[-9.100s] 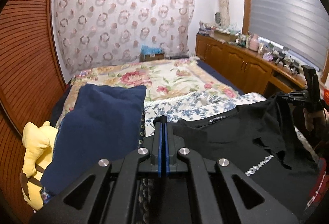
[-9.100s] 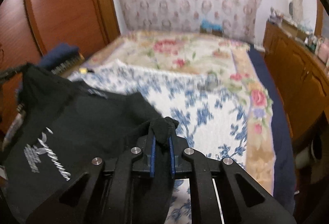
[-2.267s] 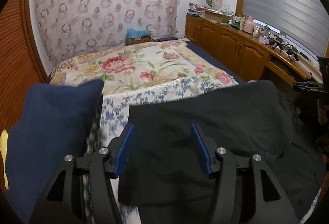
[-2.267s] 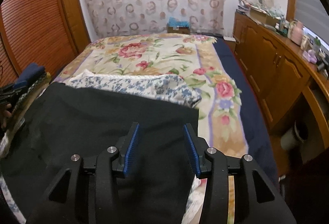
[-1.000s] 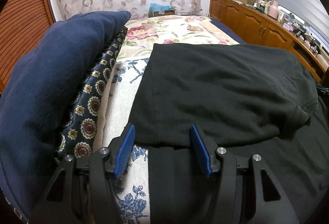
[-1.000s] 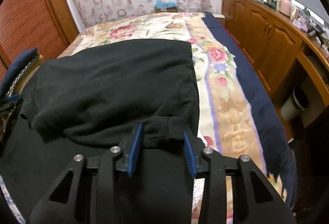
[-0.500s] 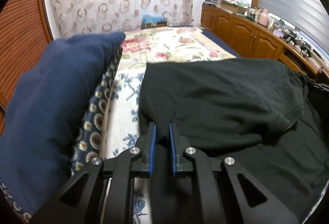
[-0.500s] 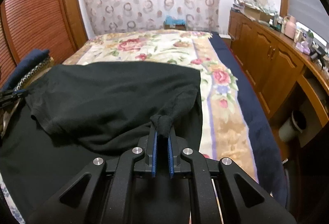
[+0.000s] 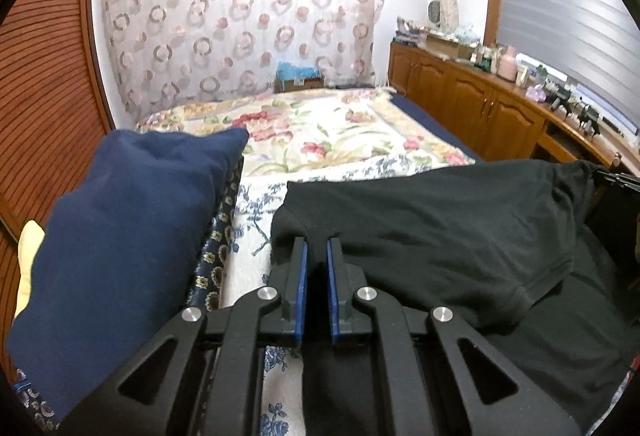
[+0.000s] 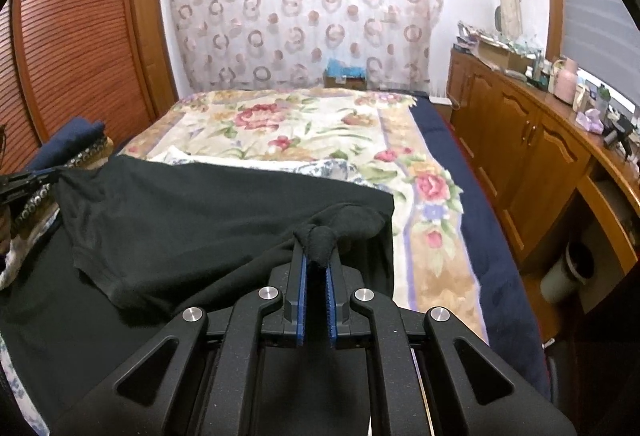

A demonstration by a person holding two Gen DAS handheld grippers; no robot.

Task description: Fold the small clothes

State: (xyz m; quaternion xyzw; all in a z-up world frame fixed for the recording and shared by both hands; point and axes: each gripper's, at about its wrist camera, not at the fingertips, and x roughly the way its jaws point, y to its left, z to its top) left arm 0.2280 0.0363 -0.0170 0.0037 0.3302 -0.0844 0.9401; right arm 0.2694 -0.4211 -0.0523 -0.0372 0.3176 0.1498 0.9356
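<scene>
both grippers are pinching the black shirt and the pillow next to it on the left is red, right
Not quite: the pillow is navy blue, not red, as the left wrist view shows. The rest holds: the left gripper and right gripper both pinch the black shirt.

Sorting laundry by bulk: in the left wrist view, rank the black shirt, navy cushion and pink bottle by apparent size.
1. black shirt and navy cushion: alike; nearness makes ranking unsure.
2. pink bottle, far away.

black shirt | folded over itself – spread on bed
</scene>
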